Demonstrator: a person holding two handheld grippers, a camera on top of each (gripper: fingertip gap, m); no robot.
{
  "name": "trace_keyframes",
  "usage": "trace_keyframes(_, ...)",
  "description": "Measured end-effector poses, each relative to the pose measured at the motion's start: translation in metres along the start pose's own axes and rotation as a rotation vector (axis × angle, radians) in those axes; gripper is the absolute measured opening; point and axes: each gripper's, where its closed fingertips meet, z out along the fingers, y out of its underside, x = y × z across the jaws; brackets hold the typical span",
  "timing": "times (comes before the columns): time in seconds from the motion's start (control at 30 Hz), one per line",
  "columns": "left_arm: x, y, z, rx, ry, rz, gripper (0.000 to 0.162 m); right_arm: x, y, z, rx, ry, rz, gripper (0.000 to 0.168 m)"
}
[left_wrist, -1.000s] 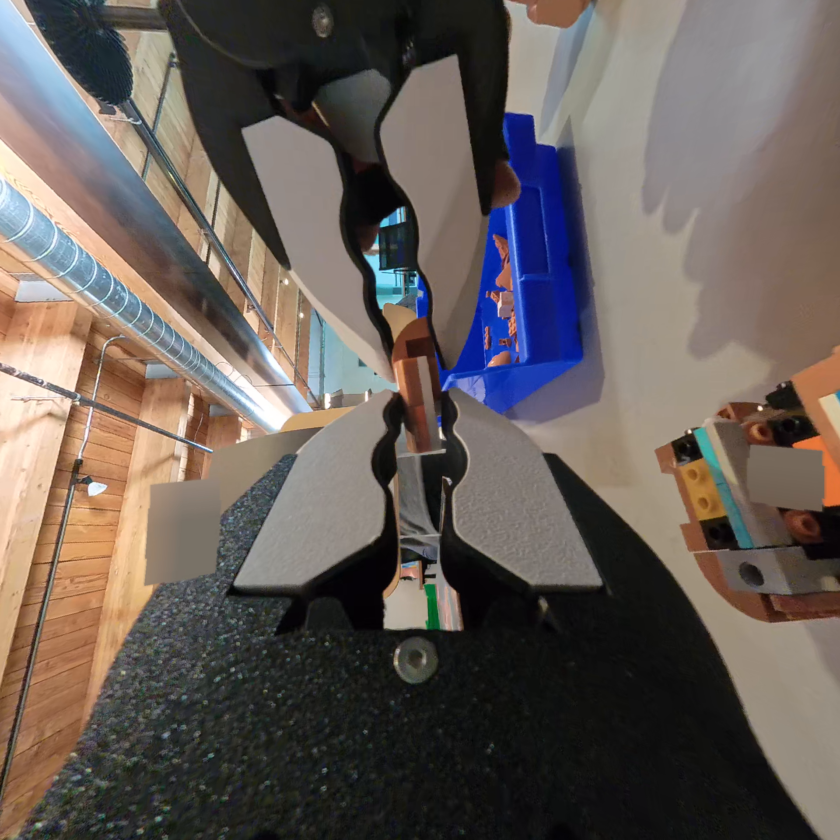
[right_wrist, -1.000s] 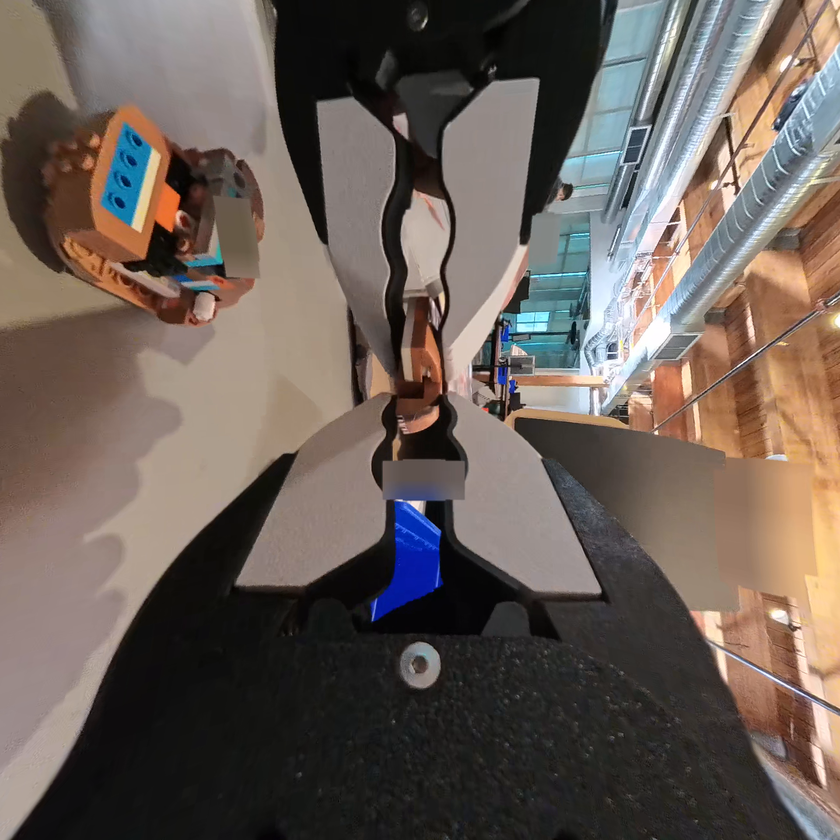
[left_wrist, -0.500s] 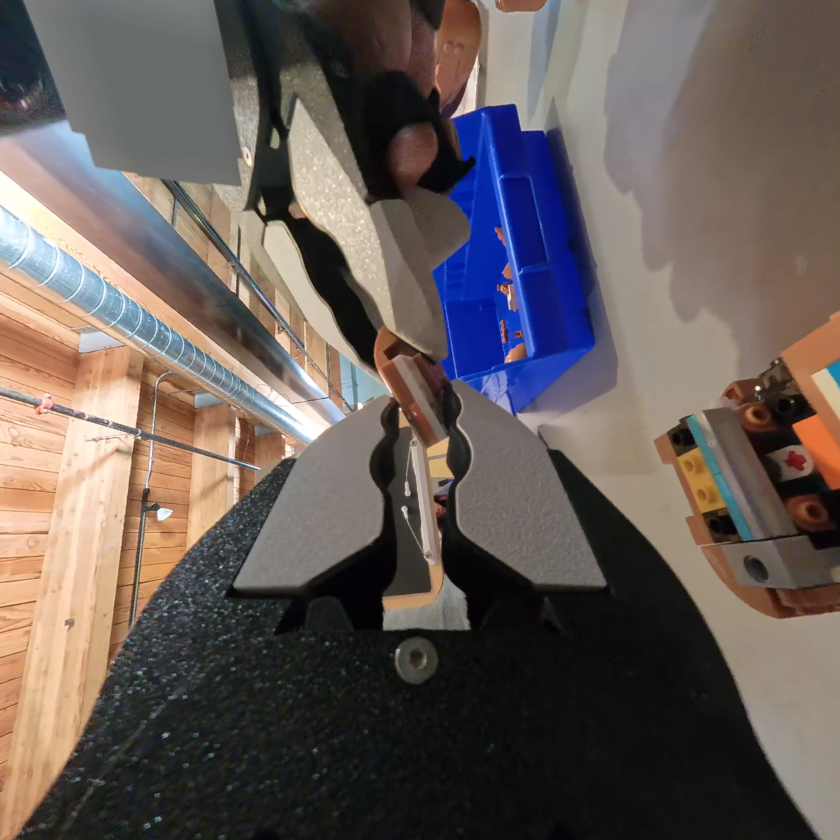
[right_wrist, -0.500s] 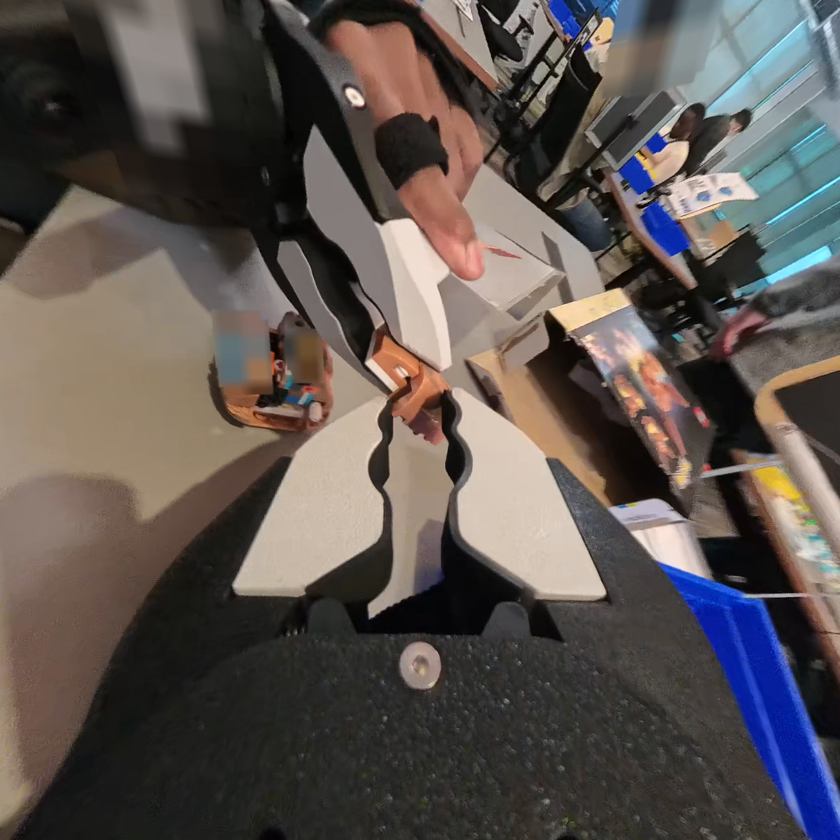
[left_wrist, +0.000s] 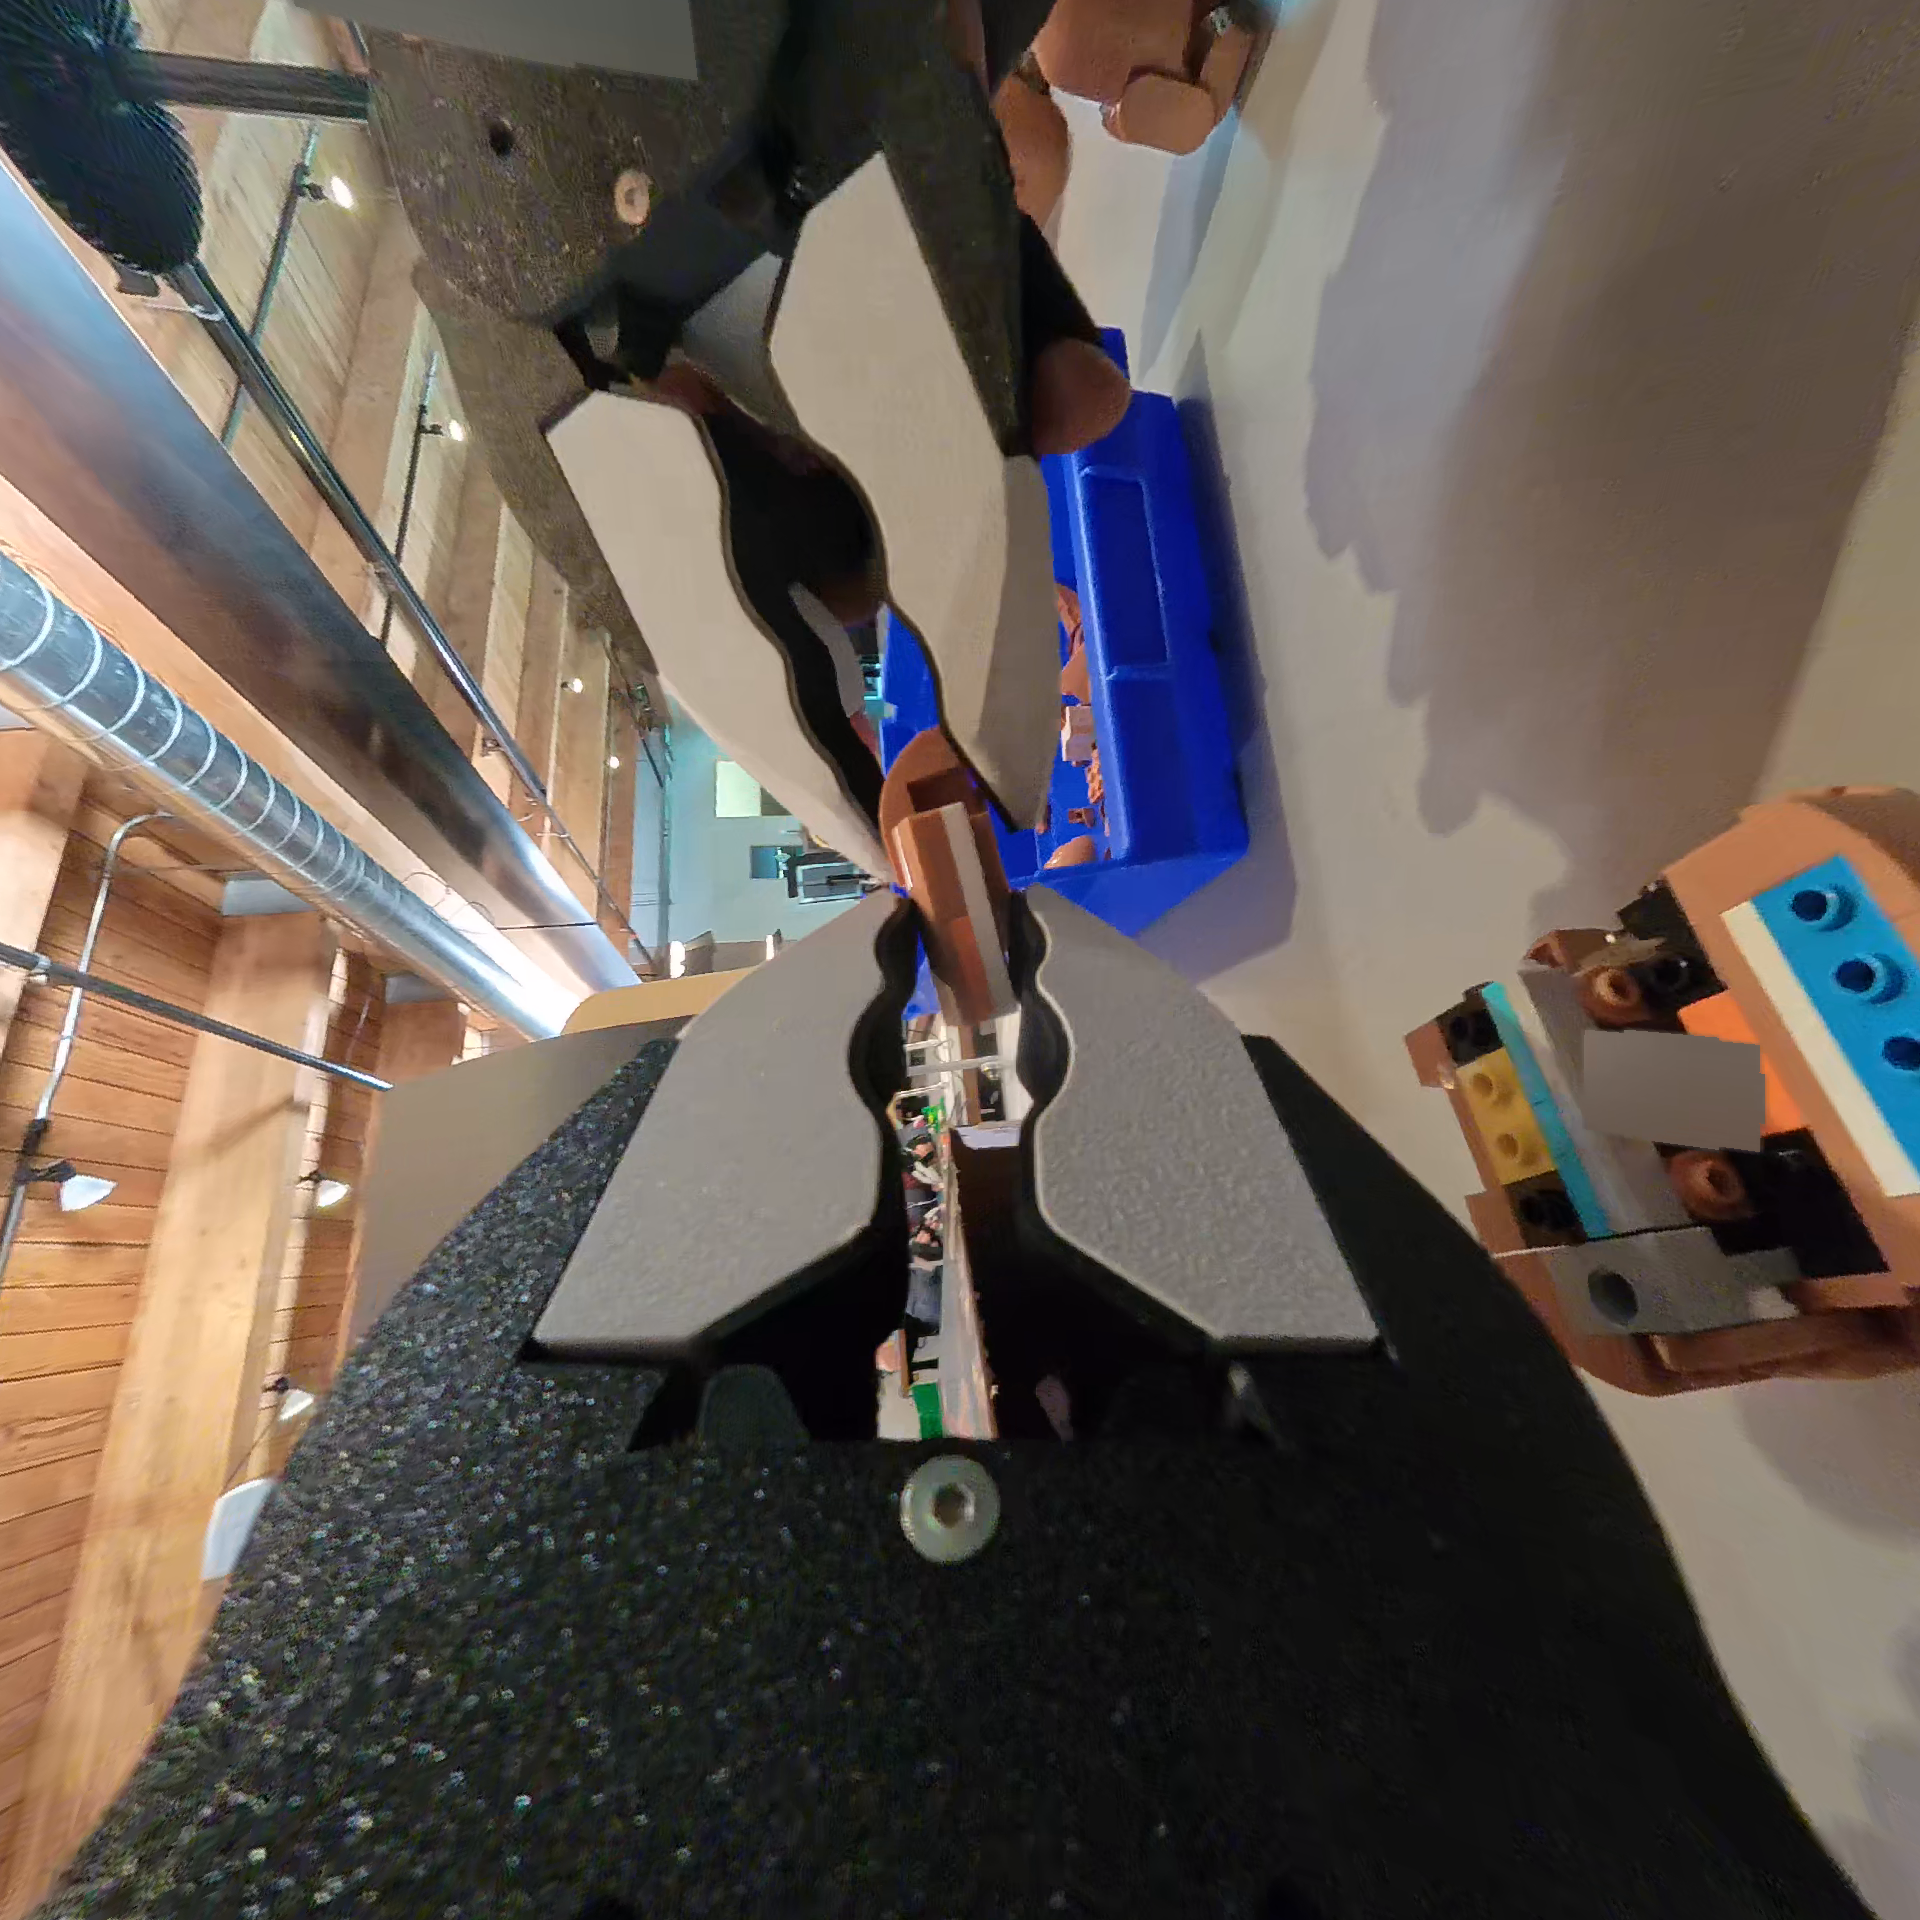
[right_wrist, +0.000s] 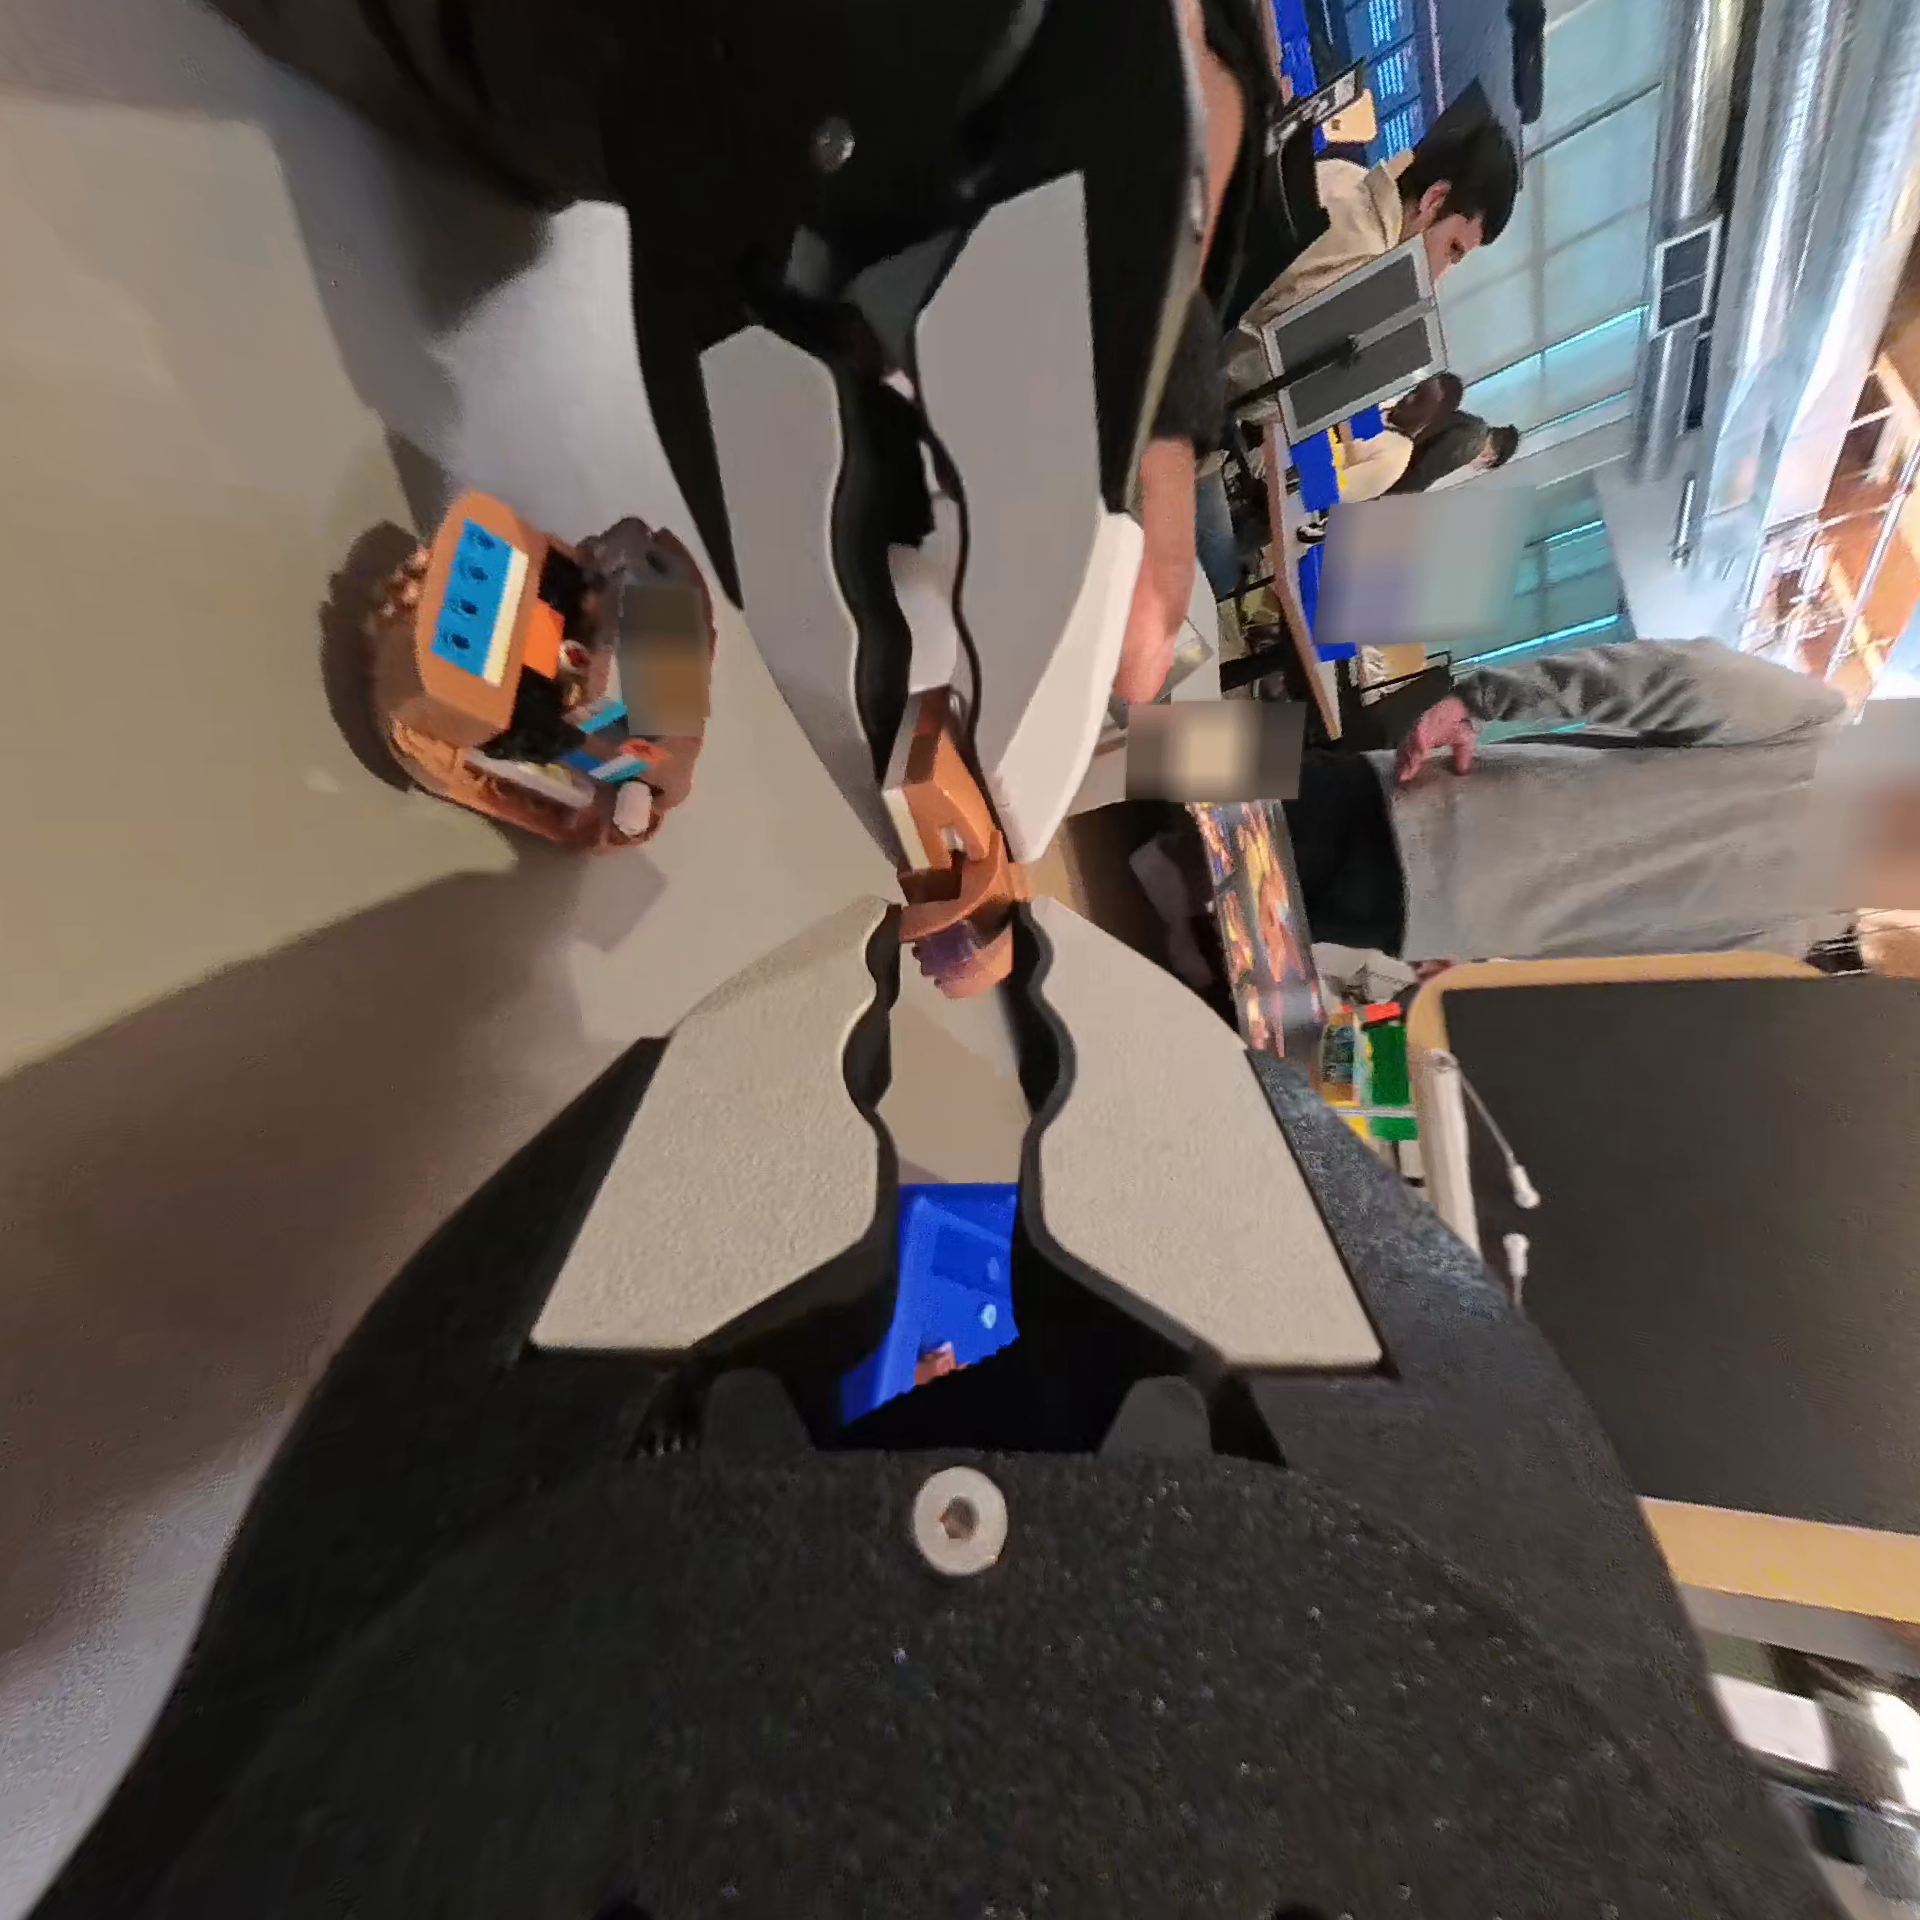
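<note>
Brown brick piece (left_wrist: 951, 914) with a pale strip down one side, pinched between both pairs of jaws at once, lifted clear of the bench (left_wrist: 1558, 416): left gripper (left_wrist: 961, 914) clamped on its near end, right gripper (right_wrist: 951, 920) clamped on its rounded brown end. Beyond the piece a blue bin (left_wrist: 1153, 675) holding small brown parts; off to one side of it a multicoloured brick model (left_wrist: 1704, 1101) on the bench. Compared with half a second ago, grippers lined up tip to tip again, no longer skewed.
</note>
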Motion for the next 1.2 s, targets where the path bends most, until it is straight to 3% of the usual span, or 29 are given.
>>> trace_keyframes(0.3, 0.010, -0.003, -0.003, 0.039, 0.091, -0.070, 0.017, -0.010, 0.003, -0.001, -0.054, -0.041, -0.083, 0.015)
trace_keyframes(0.73, 0.017, 0.001, 0.000, -0.040, 0.083, 0.105, 0.017, -0.009, 0.003, -0.004, 0.112, -0.254, 0.471, 0.013)
trace_keyframes(1.07, 0.007, 0.014, 0.006, -0.056, 0.071, -0.173, 0.017, 0.011, 0.016, 0.002, 0.074, -0.090, 0.447, 0.012)
trace_keyframes(1.2, -0.004, 0.025, 0.006, -0.077, 0.033, -0.296, 0.017, 0.037, 0.041, -0.006, 0.013, 0.056, 0.531, 0.012)
